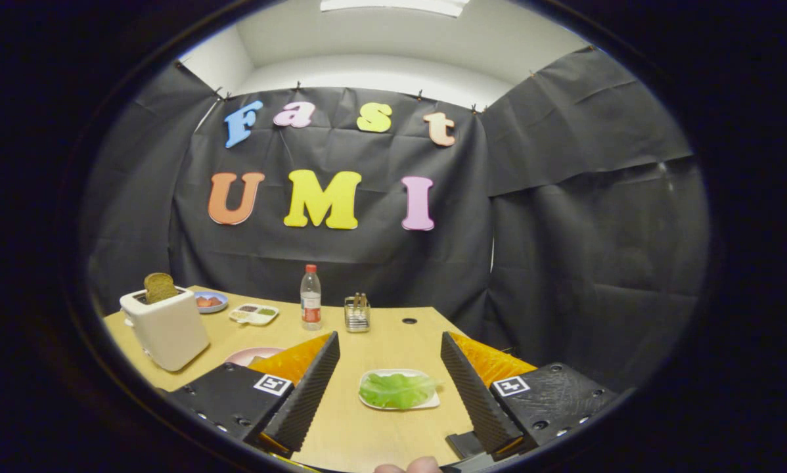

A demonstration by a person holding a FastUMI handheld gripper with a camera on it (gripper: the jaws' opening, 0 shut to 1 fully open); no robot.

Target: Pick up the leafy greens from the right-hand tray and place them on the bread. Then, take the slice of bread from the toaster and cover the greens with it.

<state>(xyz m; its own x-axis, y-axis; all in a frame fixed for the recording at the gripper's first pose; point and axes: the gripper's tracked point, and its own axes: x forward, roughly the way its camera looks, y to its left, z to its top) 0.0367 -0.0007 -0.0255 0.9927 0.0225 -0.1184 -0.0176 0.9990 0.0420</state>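
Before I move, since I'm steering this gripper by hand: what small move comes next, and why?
Probably ease forward and down toward the leafy greens. The gripper is open, and the greens lie untouched on their white tray between the fingers.

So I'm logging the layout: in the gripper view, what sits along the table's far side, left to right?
Toaster with bread slice, then small blue plate, divided tray, water bottle, metal holder. The gripper is open, with the greens between its fingers.

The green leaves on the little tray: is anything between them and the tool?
No. In the gripper view, only bare table separates the open tool from the leafy greens.
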